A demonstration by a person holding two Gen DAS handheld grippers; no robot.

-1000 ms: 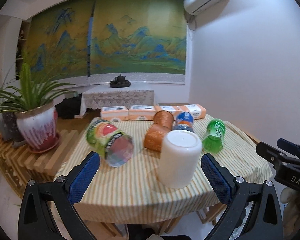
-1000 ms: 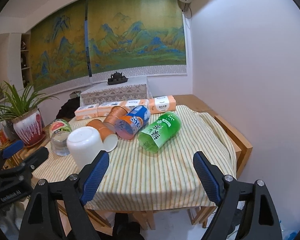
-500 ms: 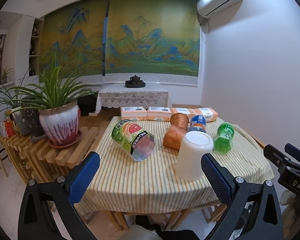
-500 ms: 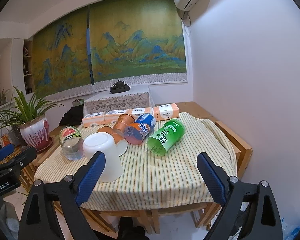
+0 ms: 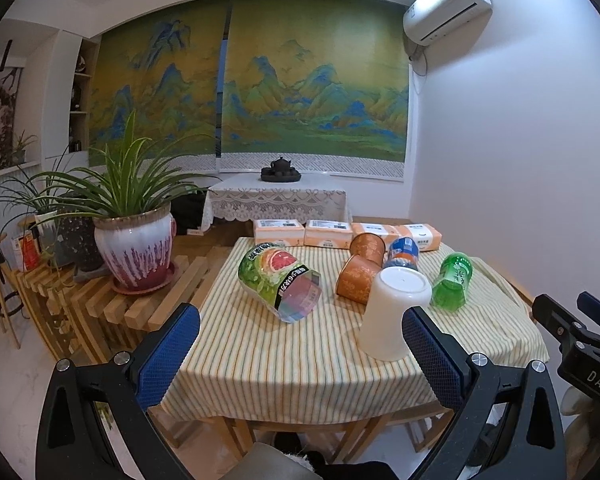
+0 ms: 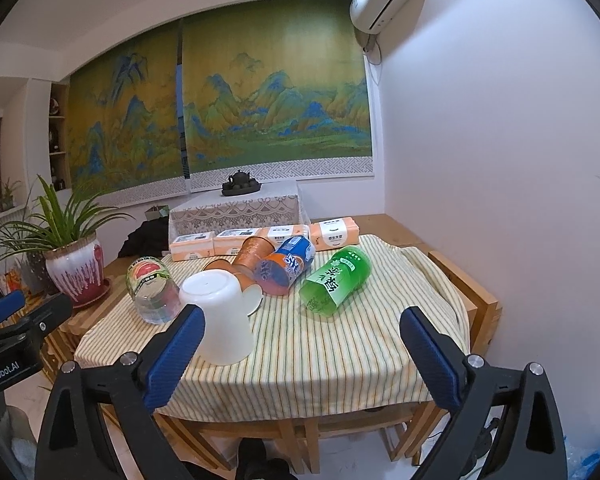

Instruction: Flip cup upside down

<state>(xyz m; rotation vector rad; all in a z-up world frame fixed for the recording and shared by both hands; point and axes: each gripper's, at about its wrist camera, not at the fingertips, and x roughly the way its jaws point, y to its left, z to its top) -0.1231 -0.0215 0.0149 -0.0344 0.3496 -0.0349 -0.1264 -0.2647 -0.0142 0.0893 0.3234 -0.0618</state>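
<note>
A white plastic cup (image 5: 394, 312) stands upside down, mouth down, near the front of the striped tablecloth (image 5: 284, 364); it also shows in the right wrist view (image 6: 222, 318). My left gripper (image 5: 300, 354) is open and empty, held back from the table's front edge, the cup just beyond its right finger. My right gripper (image 6: 298, 354) is open and empty, also back from the table, the cup beyond its left finger. The right gripper's body shows at the right edge of the left wrist view (image 5: 580, 356).
Lying on the cloth: a grapefruit-label bottle (image 5: 280, 282), two orange cups (image 5: 360, 274), a blue-orange bottle (image 6: 286, 266), a green bottle (image 6: 336, 280). Tissue packs (image 5: 326, 234) line the far edge. A potted plant (image 5: 134, 248) stands on a slatted bench at left. A wall is at right.
Both grippers have pulled back and up from the table. The white cup stays upside down where it stood.
</note>
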